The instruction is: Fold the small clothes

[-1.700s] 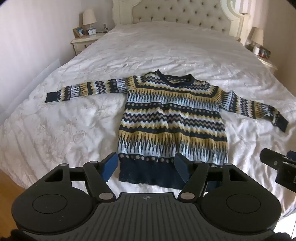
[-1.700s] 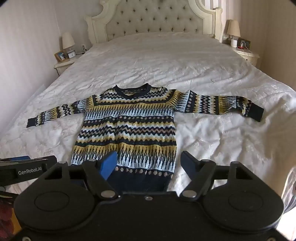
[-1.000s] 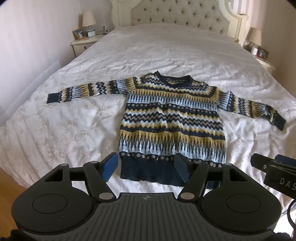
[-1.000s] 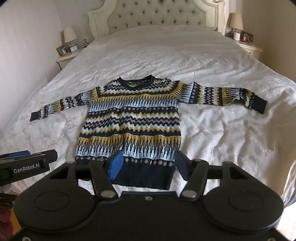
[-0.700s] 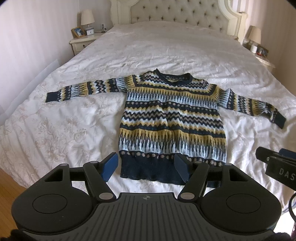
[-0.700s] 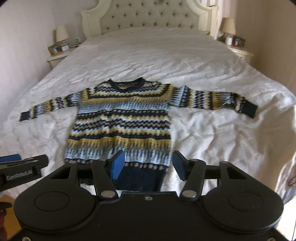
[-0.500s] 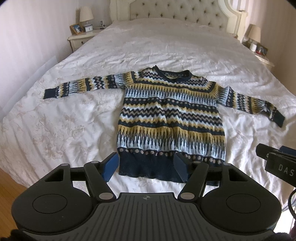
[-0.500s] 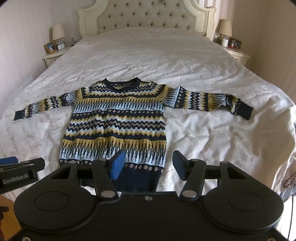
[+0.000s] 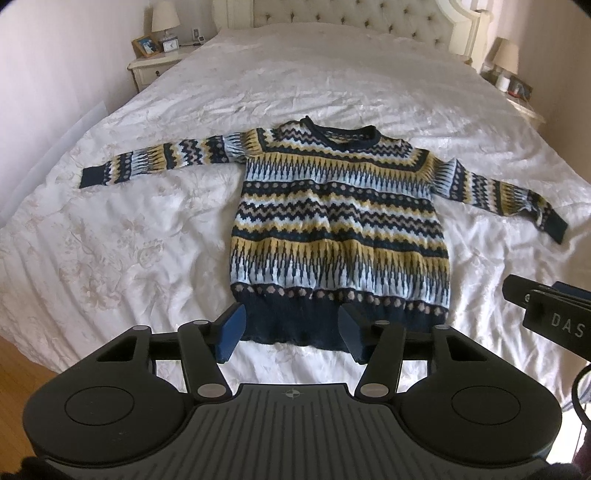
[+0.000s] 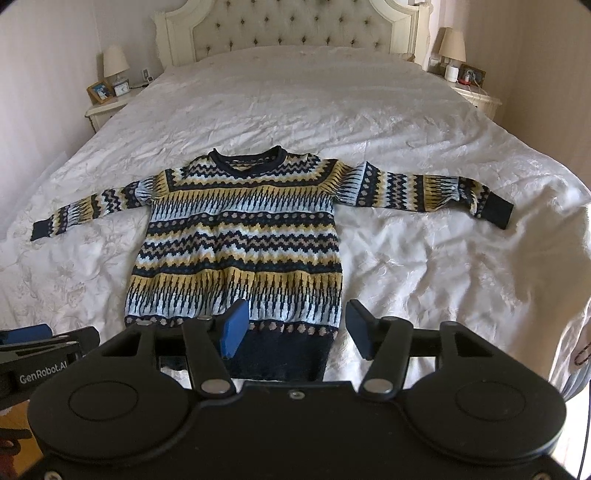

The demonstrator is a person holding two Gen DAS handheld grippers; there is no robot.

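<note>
Sweater: a patterned knit sweater (image 9: 340,225) in navy, yellow and pale blue is lying flat and face up on the bed (image 9: 147,229), just ahead of both claws, neck pointing away from them.
Sleeves: both are stretching straight out to the sides, their navy cuffs lying well apart from either claw.
Hem: the navy hem band (image 9: 291,325) is lying nearest the claws, at the foot end of the bedspread.
Left gripper (image 9: 291,332): it is hovering over the left part of the hem with its jaws closing, now about half apart; the hem is showing in the gap between the fingers, and the pads are pressing on nothing.
Right gripper (image 10: 293,332): it is hovering over the right corner of the hem, jaws standing about half apart and gripping nothing.
Beyond the claws: a tufted headboard (image 10: 295,22) is standing at the far end of the bed, with a lamp (image 10: 115,62) on a bedside table to each side.
</note>
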